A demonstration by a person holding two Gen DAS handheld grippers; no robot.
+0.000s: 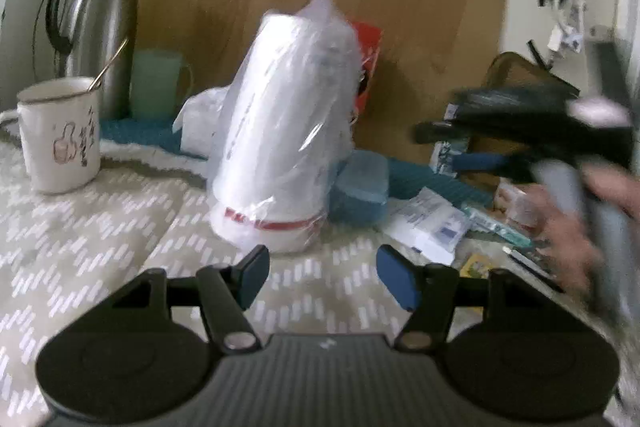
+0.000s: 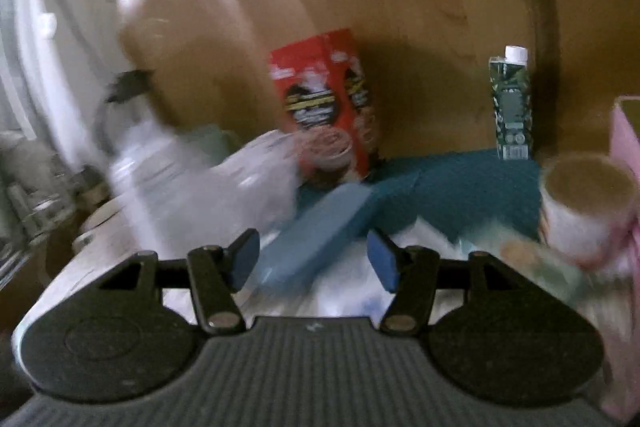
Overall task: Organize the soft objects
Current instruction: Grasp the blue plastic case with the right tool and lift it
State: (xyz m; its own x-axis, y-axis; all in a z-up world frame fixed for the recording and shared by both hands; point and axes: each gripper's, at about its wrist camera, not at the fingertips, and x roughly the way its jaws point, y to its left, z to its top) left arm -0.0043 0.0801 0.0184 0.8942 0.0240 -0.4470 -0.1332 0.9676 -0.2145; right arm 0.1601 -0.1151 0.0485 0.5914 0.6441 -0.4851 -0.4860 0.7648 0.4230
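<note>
Bagged white roll [image 1: 280,131]: stood on the patterned cloth [image 1: 80,247], long axis near upright, top tilted right, beside the blue container [image 1: 360,187]. Left gripper [image 1: 322,277]: spread, empty. Right gripper [image 2: 314,259]: spread, empty.

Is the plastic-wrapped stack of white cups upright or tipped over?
Upright, leaning slightly. The wrapped cup stack stands on its red-banded base on the patterned cloth, its top tilted to the right.

White sleeve of cups [image 1: 280,131] with a red band, red carton [image 2: 324,107], teal mat [image 2: 460,191], grey cloth [image 1: 100,235] with white dashes, white mug [image 1: 60,135]
</note>
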